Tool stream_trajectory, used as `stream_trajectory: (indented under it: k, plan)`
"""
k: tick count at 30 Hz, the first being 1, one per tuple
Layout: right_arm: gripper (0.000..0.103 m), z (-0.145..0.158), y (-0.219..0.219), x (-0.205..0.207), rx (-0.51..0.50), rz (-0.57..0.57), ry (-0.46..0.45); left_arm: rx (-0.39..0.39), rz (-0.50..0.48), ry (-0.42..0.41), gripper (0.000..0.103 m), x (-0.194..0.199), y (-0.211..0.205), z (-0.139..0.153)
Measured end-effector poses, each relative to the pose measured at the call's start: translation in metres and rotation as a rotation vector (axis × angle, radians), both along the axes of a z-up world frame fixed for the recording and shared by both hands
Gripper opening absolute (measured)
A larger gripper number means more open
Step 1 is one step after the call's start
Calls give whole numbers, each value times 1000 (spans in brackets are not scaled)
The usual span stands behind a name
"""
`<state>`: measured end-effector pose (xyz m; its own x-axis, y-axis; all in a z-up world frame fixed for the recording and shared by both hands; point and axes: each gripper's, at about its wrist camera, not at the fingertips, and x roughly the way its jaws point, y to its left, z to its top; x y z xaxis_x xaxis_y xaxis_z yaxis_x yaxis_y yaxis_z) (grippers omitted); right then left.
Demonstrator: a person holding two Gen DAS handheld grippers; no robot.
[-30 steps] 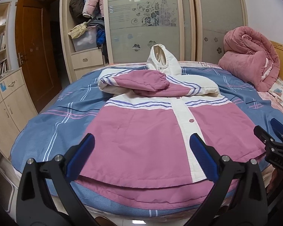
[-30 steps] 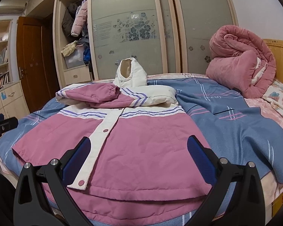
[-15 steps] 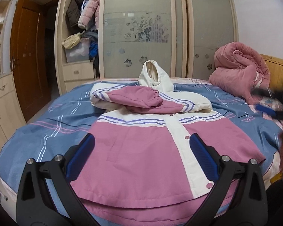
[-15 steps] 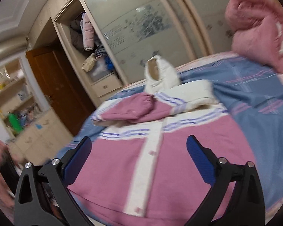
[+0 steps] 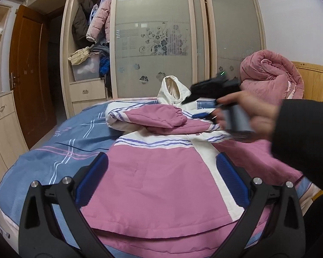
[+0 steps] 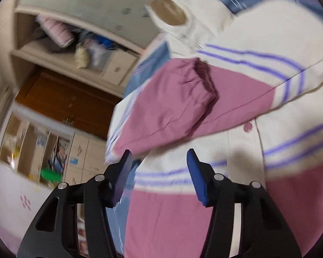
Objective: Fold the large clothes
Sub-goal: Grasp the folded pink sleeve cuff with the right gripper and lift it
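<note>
Pink and cream jacket (image 5: 161, 172) with purple stripes; blue bedspread (image 5: 60, 146) with pink and white lines

Frosted sliding wardrobe (image 5: 152, 43) stands behind the blue-sheeted bed (image 5: 71, 137).

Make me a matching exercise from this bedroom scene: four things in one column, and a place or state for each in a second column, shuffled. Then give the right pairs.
Things:
1. hood
2. rolled pink quilt
3. folded sleeve
4. left gripper

Places or states:
A. lies across the jacket's chest
B. open above the jacket's hem
C. stands up at the far end of the jacket
D. heaped by the wooden headboard

Pairs: 1-C, 2-D, 3-A, 4-B
</note>
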<state>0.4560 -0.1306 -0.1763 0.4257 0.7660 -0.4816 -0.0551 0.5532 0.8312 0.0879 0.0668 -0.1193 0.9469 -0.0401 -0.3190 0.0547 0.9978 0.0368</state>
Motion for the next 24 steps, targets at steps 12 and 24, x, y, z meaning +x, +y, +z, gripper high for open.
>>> stream_trajectory:
  k: [12,24]
  plan:
    - [24,-50,25,77,-124,-189,113,-69,22,34,101,10,28,-2]
    - [14,100,15,70,-229,-157,-274,-82,-1,66,101,20,22,-7]
